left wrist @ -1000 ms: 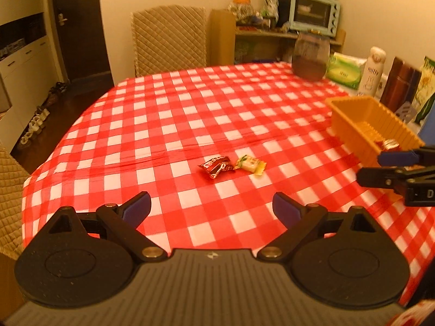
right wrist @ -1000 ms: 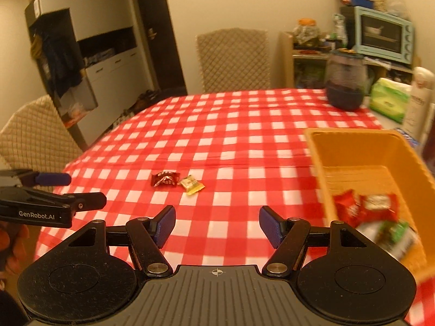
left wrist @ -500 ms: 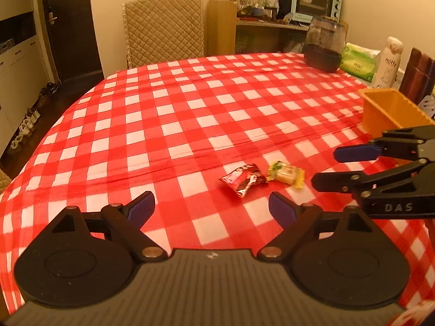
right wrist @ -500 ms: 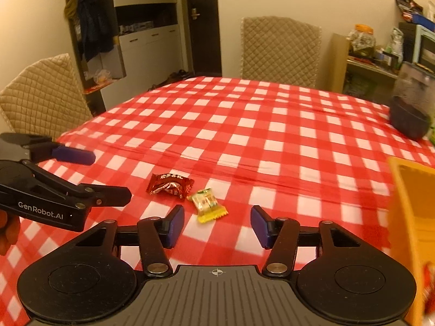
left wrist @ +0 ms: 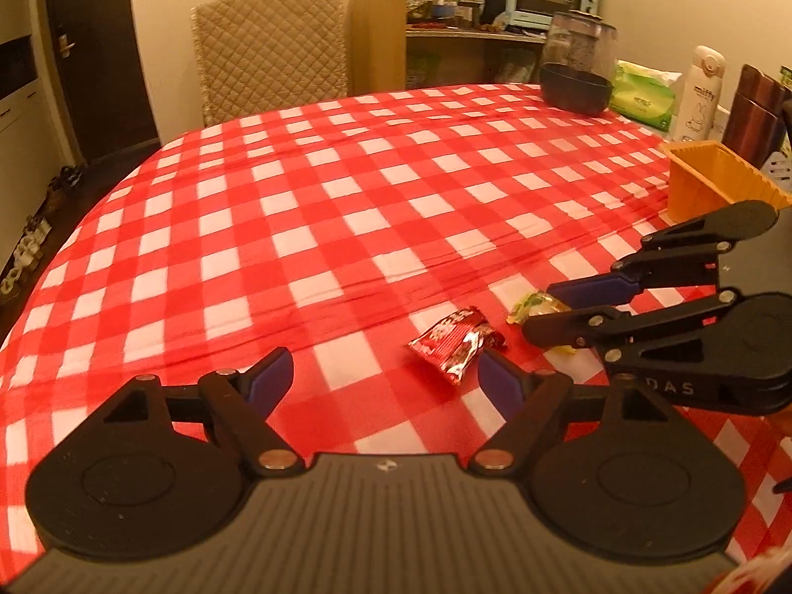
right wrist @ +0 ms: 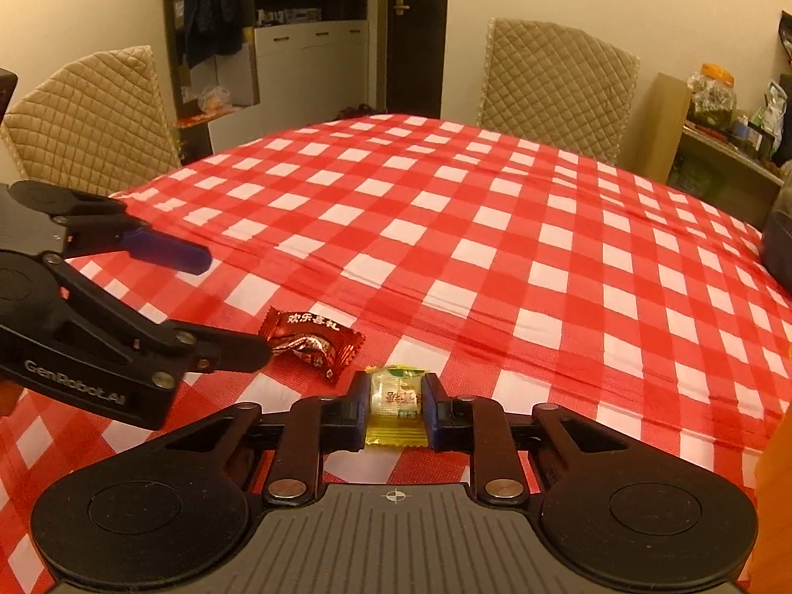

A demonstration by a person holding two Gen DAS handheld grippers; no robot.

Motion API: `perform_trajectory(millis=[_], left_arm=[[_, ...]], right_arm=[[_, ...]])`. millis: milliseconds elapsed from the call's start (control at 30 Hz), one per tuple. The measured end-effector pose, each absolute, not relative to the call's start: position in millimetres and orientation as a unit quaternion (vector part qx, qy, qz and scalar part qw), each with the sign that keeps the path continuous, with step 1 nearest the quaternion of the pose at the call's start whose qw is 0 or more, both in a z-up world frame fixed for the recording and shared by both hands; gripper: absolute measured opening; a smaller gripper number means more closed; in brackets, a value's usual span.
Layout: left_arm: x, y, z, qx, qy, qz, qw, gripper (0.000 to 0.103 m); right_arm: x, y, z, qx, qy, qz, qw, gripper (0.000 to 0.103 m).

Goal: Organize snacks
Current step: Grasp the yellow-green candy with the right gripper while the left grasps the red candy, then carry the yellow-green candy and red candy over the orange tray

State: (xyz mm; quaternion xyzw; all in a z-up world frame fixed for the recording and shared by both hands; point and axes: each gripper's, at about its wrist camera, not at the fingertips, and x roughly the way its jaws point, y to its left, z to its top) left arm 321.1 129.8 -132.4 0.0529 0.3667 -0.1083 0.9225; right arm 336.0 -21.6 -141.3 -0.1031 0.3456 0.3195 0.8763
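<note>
A red-wrapped candy (left wrist: 456, 341) (right wrist: 313, 340) lies on the red-checked tablecloth. My left gripper (left wrist: 386, 381) is open, low over the cloth, with the red candy just ahead of its right finger; it also shows in the right wrist view (right wrist: 232, 304). A yellow-green wrapped candy (right wrist: 396, 398) (left wrist: 537, 304) sits between the pads of my right gripper (right wrist: 395, 403), which has closed on it at table level. The right gripper also shows in the left wrist view (left wrist: 544, 312). The orange basket (left wrist: 713, 183) stands at the far right.
A dark glass jar (left wrist: 576, 69), a green tissue pack (left wrist: 641, 94), a white bottle (left wrist: 700, 94) and a brown flask (left wrist: 755, 114) stand along the table's far right. Quilted chairs (right wrist: 557, 84) (right wrist: 89, 119) stand around the table.
Both grippers moved in toward the two candies. My right gripper dropped to the cloth and closed on the yellow-green candy. My left gripper came closer to the red candy, still open.
</note>
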Motion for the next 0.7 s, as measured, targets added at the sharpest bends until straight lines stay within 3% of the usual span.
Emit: perform_trajectory(millis=[167,533,700], left_arm=[[330,116,-137,0.085,0.359,-0.134,0.920,0.077],[340,95,-142,0.097,0.366,-0.156,0.912,0.023],[324,90,-138,0.066,0.393,-0.121,0.909,0.023]], right_arm=[[336,-45,-128,-0.065,0.356,0.271,0.892,0.022],[332,-91,-113,0.010,0.378,0.210,0.902,0.022],[318,-94,-108,0.016,0.374,0.212,0.903,0.022]])
